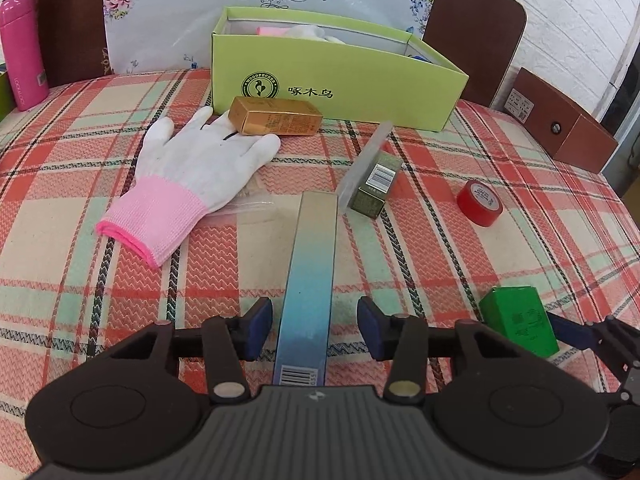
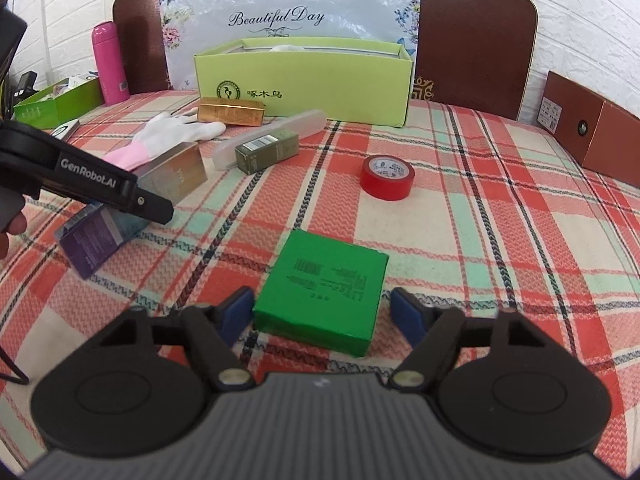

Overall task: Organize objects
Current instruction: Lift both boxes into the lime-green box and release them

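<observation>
My left gripper [image 1: 314, 326] is open around a long blue-to-gold gradient box [image 1: 310, 272] lying on the plaid cloth; gaps show on both sides. My right gripper [image 2: 322, 314] is open around a flat green box [image 2: 324, 290], pads not touching it. The green box also shows in the left wrist view [image 1: 520, 320]. A lime shoebox [image 1: 332, 88] stands open at the back. In front lie a gold box [image 1: 276, 116] on a white glove with pink cuff [image 1: 192, 176], an olive box [image 1: 376, 186], a clear case [image 2: 272, 136] and a red tape roll [image 2: 387, 177].
A pink bottle [image 2: 109, 64] and a green box of items [image 2: 56, 104] stand at the back left. A brown box [image 2: 592, 136] sits at the right edge. Chair backs [image 2: 476, 40] and a flowered panel [image 2: 280, 16] stand behind the shoebox.
</observation>
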`<state>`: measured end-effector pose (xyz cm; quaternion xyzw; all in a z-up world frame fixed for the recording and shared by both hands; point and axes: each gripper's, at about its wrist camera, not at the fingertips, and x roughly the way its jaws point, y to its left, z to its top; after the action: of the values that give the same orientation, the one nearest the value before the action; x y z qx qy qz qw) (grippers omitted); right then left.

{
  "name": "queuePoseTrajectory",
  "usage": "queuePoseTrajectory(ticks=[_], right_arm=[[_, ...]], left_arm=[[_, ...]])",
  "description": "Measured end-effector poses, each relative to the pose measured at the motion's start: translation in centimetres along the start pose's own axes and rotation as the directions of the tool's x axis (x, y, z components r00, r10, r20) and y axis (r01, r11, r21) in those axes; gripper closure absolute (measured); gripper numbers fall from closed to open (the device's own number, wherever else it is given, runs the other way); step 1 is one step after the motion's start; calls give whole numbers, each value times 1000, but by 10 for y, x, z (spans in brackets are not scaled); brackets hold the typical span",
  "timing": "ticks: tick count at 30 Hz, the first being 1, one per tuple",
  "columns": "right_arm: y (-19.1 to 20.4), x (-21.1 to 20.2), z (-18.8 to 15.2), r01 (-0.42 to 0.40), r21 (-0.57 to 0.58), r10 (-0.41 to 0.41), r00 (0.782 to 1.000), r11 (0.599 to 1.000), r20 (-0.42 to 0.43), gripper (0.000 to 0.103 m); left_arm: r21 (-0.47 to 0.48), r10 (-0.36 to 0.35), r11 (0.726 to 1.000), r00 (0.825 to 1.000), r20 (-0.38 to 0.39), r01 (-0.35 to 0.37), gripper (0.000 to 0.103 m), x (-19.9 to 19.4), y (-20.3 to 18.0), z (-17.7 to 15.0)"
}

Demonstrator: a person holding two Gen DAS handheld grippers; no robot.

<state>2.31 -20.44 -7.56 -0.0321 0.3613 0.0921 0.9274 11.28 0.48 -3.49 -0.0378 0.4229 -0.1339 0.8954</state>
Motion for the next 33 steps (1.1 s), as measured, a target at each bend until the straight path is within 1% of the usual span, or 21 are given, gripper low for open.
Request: queuePoseTrajectory(ticks=[7, 8, 9, 10, 13, 15, 19, 22, 26, 30, 33], right_arm=[[3, 5, 1, 4, -3, -4, 1000, 1000, 2, 35], [2, 5, 1, -1, 1, 1, 1000, 1000, 5, 36], [1, 5, 1, -12, 9, 12, 1000, 1000, 9, 37], [1, 5, 1, -23, 19, 23, 1000, 1000, 10, 37], [1, 4, 2, -52, 40, 51, 999, 998, 17, 38], [2, 1, 5, -92, 55, 91, 995, 994, 29, 39], [6, -7, 20, -135, 48, 131, 989, 990, 75, 39], [6, -12, 39, -153, 42, 147, 981, 987, 128, 39], [2, -13, 69, -160, 13, 154, 969, 987, 195, 39], [-4, -6, 108, -154, -11, 151, 953, 988, 261, 39], [-7, 4, 134, -124, -39, 130, 944, 991, 304, 39]], left_arm=[[1, 1, 1000, 1000, 4, -1, 55, 2, 2, 1], [5, -2, 1000, 1000, 7, 2, 59, 2, 2, 0], [11, -9, 1000, 1000, 7, 9, 72, 3, 2, 0], [15, -5, 1000, 1000, 8, 5, 79, 3, 2, 0], [8, -20, 1000, 1000, 12, 20, 80, 0, 3, -1], [13, -35, 999, 999, 22, 35, 81, -6, 2, -2], [33, -76, 997, 995, 72, 74, 81, -27, -3, 3], [47, -106, 994, 987, 124, 101, 81, -42, -5, 17], [64, -124, 991, 975, 182, 114, 81, -54, -7, 44], [64, -106, 994, 961, 257, 93, 81, -60, -8, 80], [69, -103, 994, 953, 284, 87, 81, -57, -9, 112]])
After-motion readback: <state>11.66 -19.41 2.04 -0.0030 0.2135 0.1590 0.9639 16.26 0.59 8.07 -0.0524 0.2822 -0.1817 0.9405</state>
